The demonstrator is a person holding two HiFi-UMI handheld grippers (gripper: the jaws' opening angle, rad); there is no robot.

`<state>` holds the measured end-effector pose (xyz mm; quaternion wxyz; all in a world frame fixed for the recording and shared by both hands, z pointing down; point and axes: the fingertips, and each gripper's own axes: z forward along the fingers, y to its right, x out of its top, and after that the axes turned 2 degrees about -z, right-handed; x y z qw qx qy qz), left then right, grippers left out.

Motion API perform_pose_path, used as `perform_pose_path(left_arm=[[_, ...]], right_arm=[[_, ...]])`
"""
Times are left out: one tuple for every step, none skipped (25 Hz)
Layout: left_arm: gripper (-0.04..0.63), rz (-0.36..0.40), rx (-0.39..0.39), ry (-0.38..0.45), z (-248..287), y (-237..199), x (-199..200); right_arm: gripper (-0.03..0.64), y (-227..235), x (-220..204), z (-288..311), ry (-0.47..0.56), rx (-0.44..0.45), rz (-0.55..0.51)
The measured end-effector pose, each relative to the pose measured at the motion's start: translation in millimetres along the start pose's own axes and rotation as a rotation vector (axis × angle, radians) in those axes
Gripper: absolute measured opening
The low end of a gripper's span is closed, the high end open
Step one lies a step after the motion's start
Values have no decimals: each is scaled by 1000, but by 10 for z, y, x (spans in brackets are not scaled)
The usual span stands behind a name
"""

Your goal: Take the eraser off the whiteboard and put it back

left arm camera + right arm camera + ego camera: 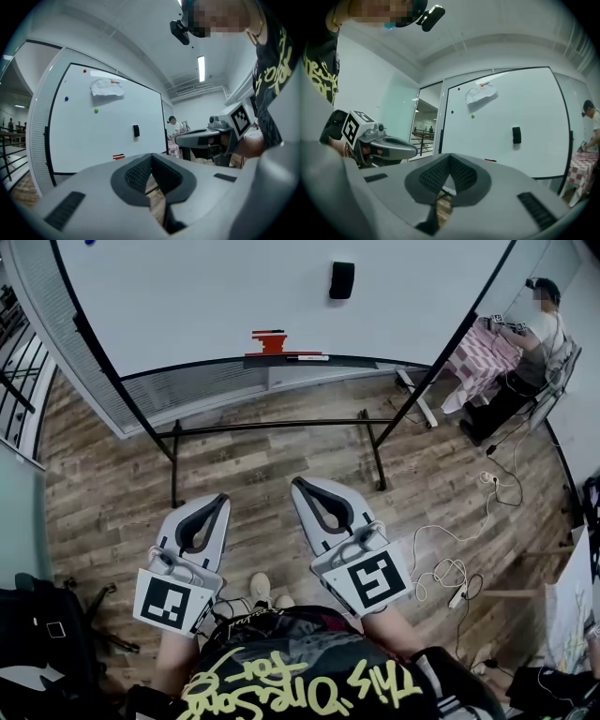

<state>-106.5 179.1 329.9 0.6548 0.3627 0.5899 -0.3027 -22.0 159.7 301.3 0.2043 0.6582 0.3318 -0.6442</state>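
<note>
The eraser [342, 280] sits upright on the whiteboard [187, 306], well apart from both grippers. The left gripper [221, 499] and right gripper [298, 484] are closed and empty. Judged light, rigid-backed and probably magnet-held. Grip across its narrow sides and pull squarely off.

Left gripper [223, 497], right gripper [297, 482] held level, side by side; fingers [136, 173] closed, both empty.

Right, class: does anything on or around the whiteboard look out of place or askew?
The sheet of paper near the top of the whiteboard is crumpled and hangs crooked. White cables lie loose on the floor off to the right. The eraser sits straight on the board.
</note>
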Motion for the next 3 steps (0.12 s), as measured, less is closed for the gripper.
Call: perform_pose_path(left_arm=[[8, 0, 0, 0, 3, 1, -1], [8, -1, 0, 0, 6, 2, -2], [8, -1, -1, 0, 9, 3, -3]], right_arm=[[8, 6, -6, -2, -1, -1, 0], [8, 11, -13, -4, -2, -2, 1], [8, 16, -20, -7, -4, -3, 1]])
